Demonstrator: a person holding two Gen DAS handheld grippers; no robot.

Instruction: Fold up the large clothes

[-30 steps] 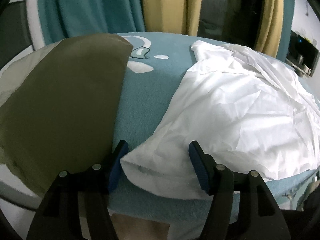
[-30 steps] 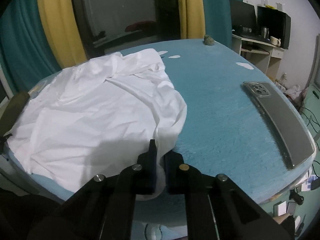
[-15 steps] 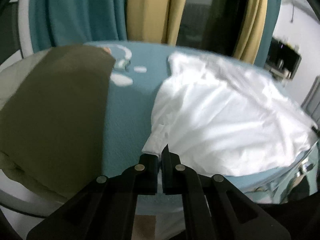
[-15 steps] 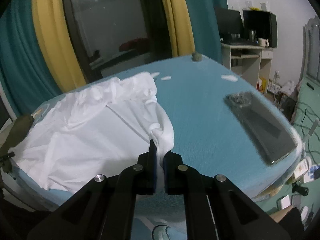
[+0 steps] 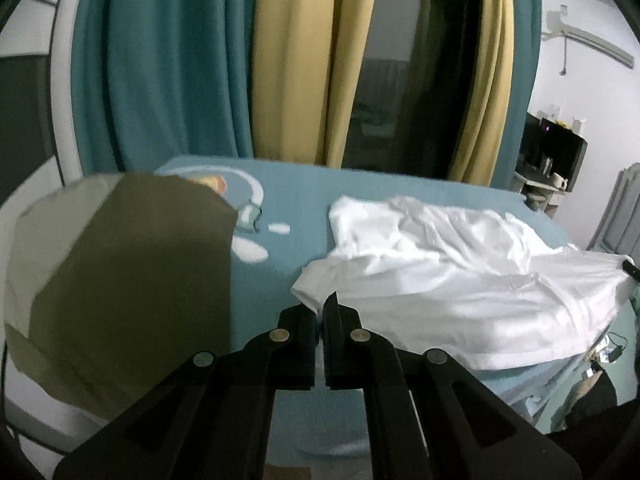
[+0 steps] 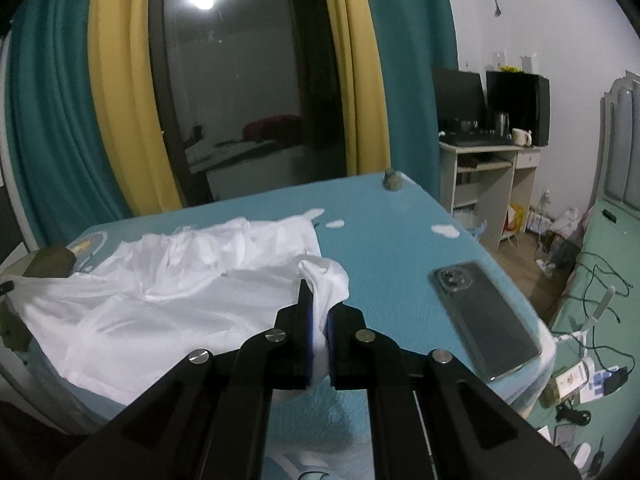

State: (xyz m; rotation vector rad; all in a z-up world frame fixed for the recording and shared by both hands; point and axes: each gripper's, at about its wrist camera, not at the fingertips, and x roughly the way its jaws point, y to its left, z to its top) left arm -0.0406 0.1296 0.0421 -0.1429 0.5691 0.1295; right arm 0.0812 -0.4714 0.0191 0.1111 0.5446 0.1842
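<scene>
Left wrist view: the bed covered in a teal fleece blanket (image 5: pixel 276 280) carries the crumpled white cotton garment (image 5: pixel 460 280) across its right half, with a folded olive-green cloth (image 5: pixel 120 272) just beside it on the left. The garment's near left corner is lifted off the blanket and pinched between the pressed-together jaws of the left gripper (image 5: pixel 321 312). One second ago those jaws stood spread on either side of that corner; they have since clamped it and risen.

Right wrist view: the right gripper (image 6: pixel 319 316) is likewise clamped, with a bunched white fold standing up between its jaws; it was already gripping a second ago and has come up by a similar amount. A smartphone in a clear case (image 6: pixel 486 316) lies on the blanket, well apart from the cloth.

Judgement: both near corners are now secured and raised, so the first fold, carrying this edge toward the far side, can begin.
</scene>
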